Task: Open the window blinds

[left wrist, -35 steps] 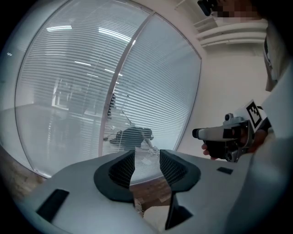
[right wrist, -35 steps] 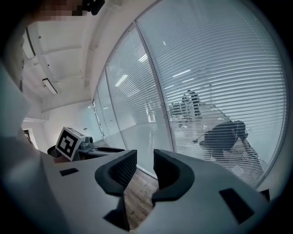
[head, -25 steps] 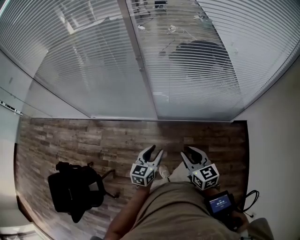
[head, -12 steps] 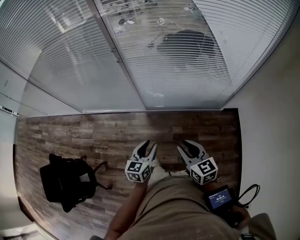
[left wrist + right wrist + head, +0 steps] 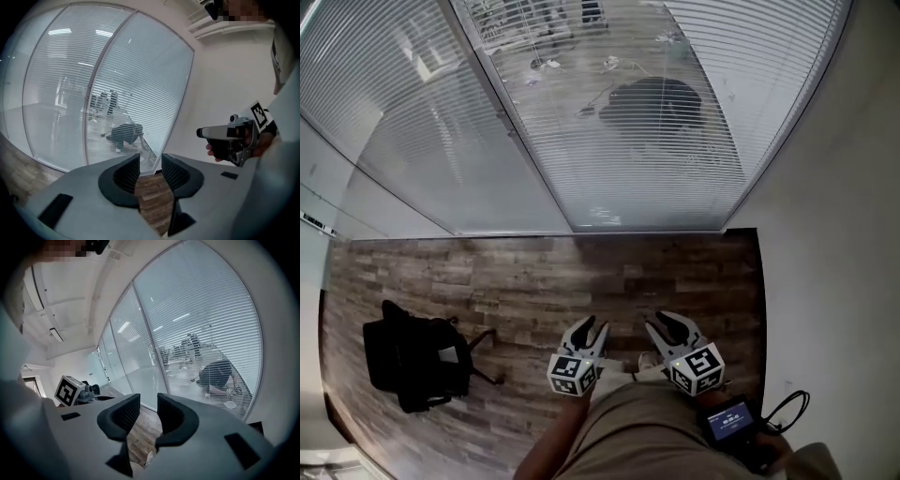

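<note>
- The window blinds (image 5: 619,112) hang down over the tall glass wall ahead, their slats covering the panes on both sides of a slim upright frame post (image 5: 502,117).
- A dark shape (image 5: 652,103) shows through the slats on the far side of the glass.
- The left gripper (image 5: 588,328) is held low in front of the person, well short of the blinds. Its jaws have just been closing a little, yet they are spread, with only floor showing between them.
- The right gripper (image 5: 667,326) is just beside it, its claw also spread and holding nothing.
- A stretch of wood plank floor (image 5: 534,272) lies between the grippers and the window.
- A black bag (image 5: 412,361) sits on the floor well off to the left.
- A white wall (image 5: 825,234) closes the right side.
- A small screened device (image 5: 729,422) with a black cable (image 5: 789,405) is by the person's right hip.
</note>
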`<state>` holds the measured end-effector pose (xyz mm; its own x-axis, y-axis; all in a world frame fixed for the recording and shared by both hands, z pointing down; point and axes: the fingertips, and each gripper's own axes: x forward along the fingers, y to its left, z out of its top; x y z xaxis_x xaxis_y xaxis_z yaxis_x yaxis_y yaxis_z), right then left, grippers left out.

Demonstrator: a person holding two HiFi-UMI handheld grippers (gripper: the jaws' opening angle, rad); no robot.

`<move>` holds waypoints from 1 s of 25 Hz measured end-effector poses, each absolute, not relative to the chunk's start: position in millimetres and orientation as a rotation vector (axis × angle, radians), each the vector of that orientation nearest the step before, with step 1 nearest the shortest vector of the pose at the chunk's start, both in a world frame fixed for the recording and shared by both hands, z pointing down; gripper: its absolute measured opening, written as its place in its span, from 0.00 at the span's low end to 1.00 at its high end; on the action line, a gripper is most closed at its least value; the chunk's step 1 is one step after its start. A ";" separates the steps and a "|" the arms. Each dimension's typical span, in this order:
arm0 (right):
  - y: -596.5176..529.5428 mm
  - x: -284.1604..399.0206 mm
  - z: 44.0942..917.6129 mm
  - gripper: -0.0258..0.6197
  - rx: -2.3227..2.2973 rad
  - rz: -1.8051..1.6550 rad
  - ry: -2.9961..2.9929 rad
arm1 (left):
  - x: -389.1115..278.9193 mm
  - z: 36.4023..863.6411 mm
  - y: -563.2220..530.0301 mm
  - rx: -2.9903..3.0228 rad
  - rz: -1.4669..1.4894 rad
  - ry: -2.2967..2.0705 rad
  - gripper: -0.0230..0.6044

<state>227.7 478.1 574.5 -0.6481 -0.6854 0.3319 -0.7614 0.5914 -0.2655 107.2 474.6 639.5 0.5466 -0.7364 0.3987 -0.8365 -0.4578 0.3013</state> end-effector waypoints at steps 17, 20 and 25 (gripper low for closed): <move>561.1 208.7 549.9 0.23 1.106 0.488 -2.699 | 79.4 619.1 585.1 2.251 0.250 -1.446 0.29; 563.7 189.1 538.5 0.23 1.141 0.466 -2.712 | 56.8 607.6 589.7 2.268 0.255 -1.458 0.29; 571.6 141.4 521.9 0.23 1.168 0.397 -2.744 | -1.3 595.3 601.0 2.256 0.261 -1.501 0.29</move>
<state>141.4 571.6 521.9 -0.6909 -0.6877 0.2231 -0.7227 0.6651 -0.1880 -1.3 601.0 595.3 0.4006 -0.8355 0.3761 -0.9134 -0.3317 0.2360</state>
